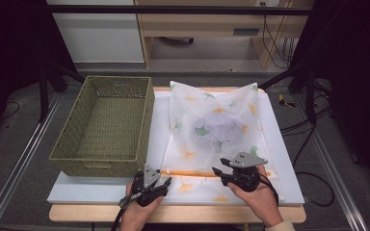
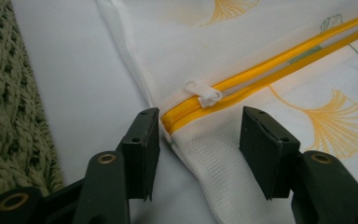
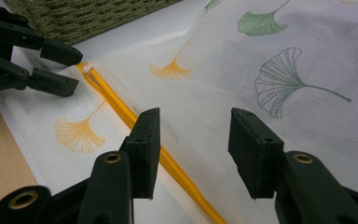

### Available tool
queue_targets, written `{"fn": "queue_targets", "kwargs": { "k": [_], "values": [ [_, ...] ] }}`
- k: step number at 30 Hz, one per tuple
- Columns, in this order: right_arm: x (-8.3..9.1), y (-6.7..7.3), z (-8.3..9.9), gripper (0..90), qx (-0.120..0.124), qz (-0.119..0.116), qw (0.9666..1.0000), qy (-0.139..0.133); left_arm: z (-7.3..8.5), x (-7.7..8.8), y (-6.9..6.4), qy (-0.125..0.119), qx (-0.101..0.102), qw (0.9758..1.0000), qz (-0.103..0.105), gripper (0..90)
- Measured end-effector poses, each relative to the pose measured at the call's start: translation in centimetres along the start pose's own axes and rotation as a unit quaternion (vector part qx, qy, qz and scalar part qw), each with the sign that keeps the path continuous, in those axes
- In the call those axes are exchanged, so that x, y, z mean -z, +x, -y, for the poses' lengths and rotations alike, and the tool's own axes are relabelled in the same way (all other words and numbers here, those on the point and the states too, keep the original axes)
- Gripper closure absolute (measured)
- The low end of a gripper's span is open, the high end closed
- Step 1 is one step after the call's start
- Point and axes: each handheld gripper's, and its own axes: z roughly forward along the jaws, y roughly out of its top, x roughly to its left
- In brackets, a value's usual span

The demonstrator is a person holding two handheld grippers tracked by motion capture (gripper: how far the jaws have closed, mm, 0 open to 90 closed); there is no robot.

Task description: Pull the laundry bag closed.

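The zip of the mesh laundry bag [image 1: 215,130] is being approached, and the step in hand looks like the taking hold of the white zip pull [image 2: 204,94]. The bag lies flat on the white bench [image 1: 284,159], centre right of the high view, with its yellow zip [image 1: 207,173] along the lower edge. In the lower centre of the left gripper view, the left gripper [image 2: 198,135] is held with its fingers apart, and the zip's end sits between them unpinched; the pull lies just above. The right gripper [image 1: 218,172] is poised lower centre right, fingers likewise apart over the fabric beside the zip, with nothing clamped. Next, it is judged, the pull must be nipped squarely while the mesh is pinned by the other gripper. Counted: one bag, one zip, one pull, one woven basket [image 1: 107,125] at centre left, two grippers.
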Motion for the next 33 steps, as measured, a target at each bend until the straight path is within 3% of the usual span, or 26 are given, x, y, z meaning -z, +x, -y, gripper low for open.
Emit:
{"fn": "queue_targets", "kwargs": {
  "k": [15, 23, 33],
  "values": [
    [-0.1, 0.2, 0.0, 53.4, 0.001, -0.001, 1.0, 0.001, 0.0, 0.0, 0.0, -0.002, 0.0, 1.0, -0.007, 82.0],
    [-0.1, 0.2, 0.0, 52.1, 0.002, -0.002, 1.0, 0.001, -0.3, 0.4, -0.1, -0.013, 0.005, 0.9998, -0.016, 87.1],
    [0.1, 0.6, -0.7, 44.8, 0.0, 0.0, 1.0, -0.005, -2.9, 2.8, -0.9, -0.066, -0.025, 0.9965, -0.045, 87.6]
  ]
}}
